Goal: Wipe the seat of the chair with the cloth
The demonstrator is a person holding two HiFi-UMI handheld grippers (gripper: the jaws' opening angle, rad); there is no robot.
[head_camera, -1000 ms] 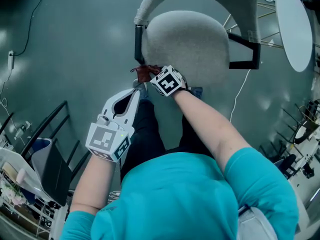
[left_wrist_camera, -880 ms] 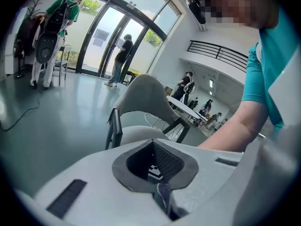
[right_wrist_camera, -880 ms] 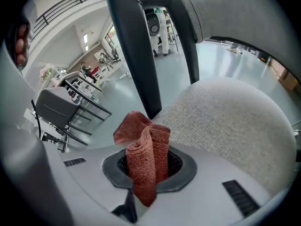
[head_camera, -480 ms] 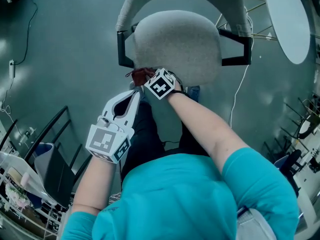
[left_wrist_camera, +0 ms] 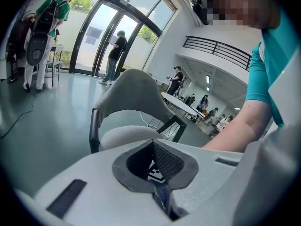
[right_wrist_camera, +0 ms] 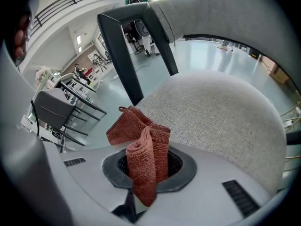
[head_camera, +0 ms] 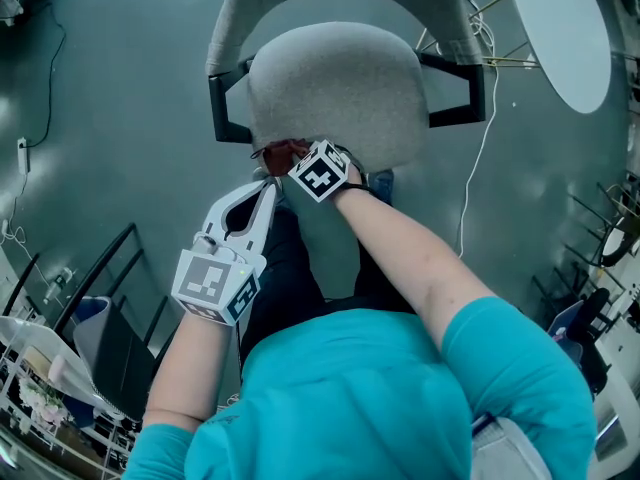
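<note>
The grey fabric chair seat fills the upper middle of the head view, with its backrest behind and black armrest frames on both sides. My right gripper is at the seat's front left edge, shut on a rust-red cloth. In the right gripper view the cloth is bunched between the jaws and droops onto the seat. My left gripper hovers just in front of the seat, below the right one. Its jaws are shut with nothing in them.
A white round table stands at the upper right, with a white cable trailing on the floor beside the chair. A black-framed chair and clutter sit at the lower left. Several people stand far off in the left gripper view.
The right gripper with the cloth has slid slightly left along the seat's front edge, and the view has shifted with it. The left gripper has stayed put.
</note>
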